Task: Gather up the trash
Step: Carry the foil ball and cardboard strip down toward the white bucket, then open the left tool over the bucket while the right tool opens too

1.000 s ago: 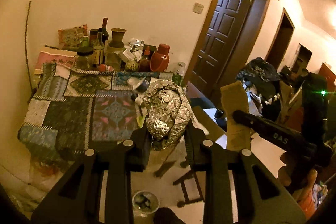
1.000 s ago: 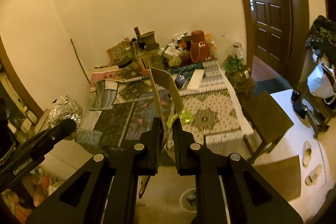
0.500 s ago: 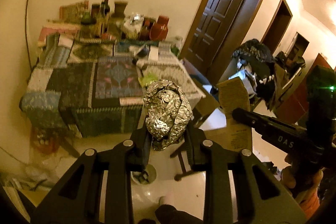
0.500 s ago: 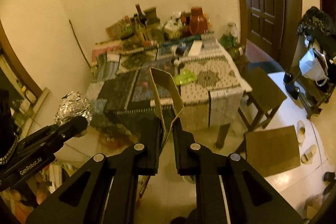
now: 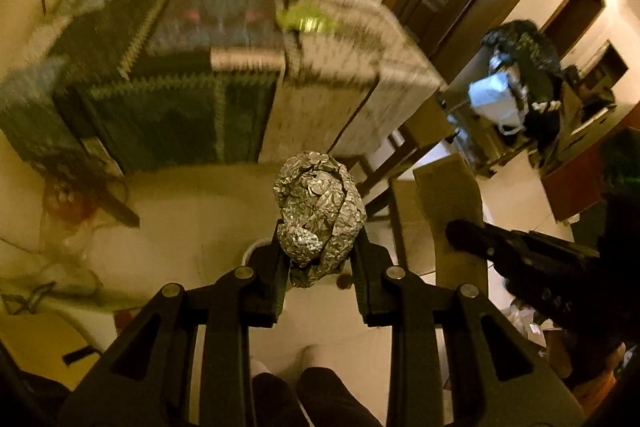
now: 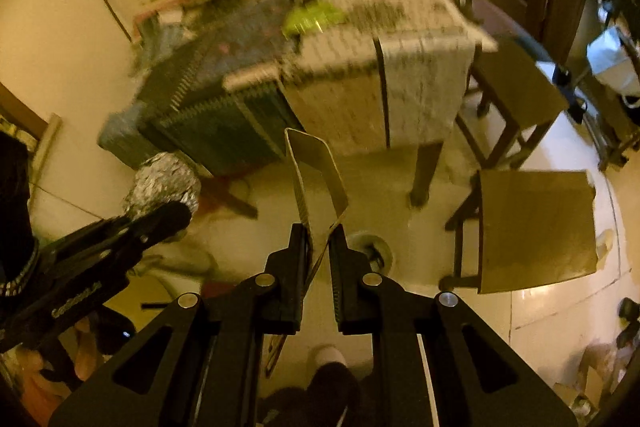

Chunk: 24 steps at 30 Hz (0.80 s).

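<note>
My left gripper [image 5: 320, 253] is shut on a crumpled ball of silver foil [image 5: 320, 207], pointing steeply down at the pale floor. The white rim of a small bin [image 5: 250, 251] peeks out beside its left finger, mostly hidden. My right gripper [image 6: 319, 231] is shut on a flat folded strip of card [image 6: 316, 171]. A small round bin [image 6: 370, 247] with dark contents sits on the floor just right of its fingertips. Each wrist view also catches the other hand: the right gripper [image 5: 460, 233] with its card [image 5: 452, 203], and the left gripper [image 6: 172, 213] with the foil [image 6: 166, 183].
A table under a patchwork cloth [image 6: 340, 99] stands beyond the bin, blurred, with a green wrapper [image 6: 310, 17] and clutter on top. A wooden stool [image 6: 532, 227] stands right of the bin, another [image 6: 516, 83] by the door. The person's foot [image 6: 328, 355] is below.
Both grippers have dropped and tipped downwards. The table has slid to the top of both views, and the floor and bin now lie under the fingertips. Both grips are unchanged.
</note>
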Motion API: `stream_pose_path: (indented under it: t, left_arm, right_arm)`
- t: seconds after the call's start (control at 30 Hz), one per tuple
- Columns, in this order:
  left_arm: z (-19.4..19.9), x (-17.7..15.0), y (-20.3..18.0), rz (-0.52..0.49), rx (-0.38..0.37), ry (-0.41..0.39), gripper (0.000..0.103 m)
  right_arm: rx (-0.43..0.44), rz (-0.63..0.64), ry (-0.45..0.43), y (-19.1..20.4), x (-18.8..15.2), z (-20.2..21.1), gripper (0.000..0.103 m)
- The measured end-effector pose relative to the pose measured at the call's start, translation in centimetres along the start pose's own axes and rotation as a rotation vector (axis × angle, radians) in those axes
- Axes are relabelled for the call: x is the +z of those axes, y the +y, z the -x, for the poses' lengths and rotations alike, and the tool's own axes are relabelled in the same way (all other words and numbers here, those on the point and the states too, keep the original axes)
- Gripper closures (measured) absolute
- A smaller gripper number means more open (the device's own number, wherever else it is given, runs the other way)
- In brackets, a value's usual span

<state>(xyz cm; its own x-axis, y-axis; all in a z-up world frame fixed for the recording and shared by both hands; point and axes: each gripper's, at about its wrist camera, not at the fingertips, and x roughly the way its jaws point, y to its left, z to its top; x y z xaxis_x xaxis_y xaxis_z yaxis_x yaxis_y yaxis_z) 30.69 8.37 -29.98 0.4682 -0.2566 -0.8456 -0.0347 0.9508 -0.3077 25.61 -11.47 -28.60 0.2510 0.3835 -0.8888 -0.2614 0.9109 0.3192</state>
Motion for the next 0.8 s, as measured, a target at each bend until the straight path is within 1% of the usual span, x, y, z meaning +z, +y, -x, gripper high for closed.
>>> stream_pose_path:
  t: [0.17,0.37,0.5,0.6,0.7,0.77,0.8]
  left_arm:
    - [-8.4,-2.5,1.7,0.065,0.003,0.072,0.075]
    - [-17.9,-6.4,5.5,0.121,0.022,0.15,0.075]
    - [-23.3,-9.1,8.4,0.154,0.031,0.187,0.075]
    - [-26.7,-10.8,10.3,0.176,0.031,0.204,0.075]
    - [-29.7,-11.9,11.8,0.195,0.029,0.22,0.075]
    - [-31.5,-12.7,12.6,0.202,0.025,0.227,0.075]
    - [-32.4,-13.1,13.0,0.204,0.023,0.233,0.075]
  right_arm:
    - [-0.022,0.017,0.084,-3.0,-1.6,-6.8,0.092]
    - [-0.009,0.012,0.169,-6.1,-3.8,-16.4,0.092]
    - [0.006,0.018,0.207,-7.5,-5.0,-22.8,0.092]
    - [0.019,0.026,0.226,-8.2,-5.9,-27.2,0.092]
    - [0.045,0.033,0.24,-8.6,-6.7,-30.9,0.088]
    - [0.055,0.029,0.239,-9.0,-7.0,-32.5,0.086]
    - [0.065,0.024,0.248,-9.2,-7.2,-33.2,0.076]
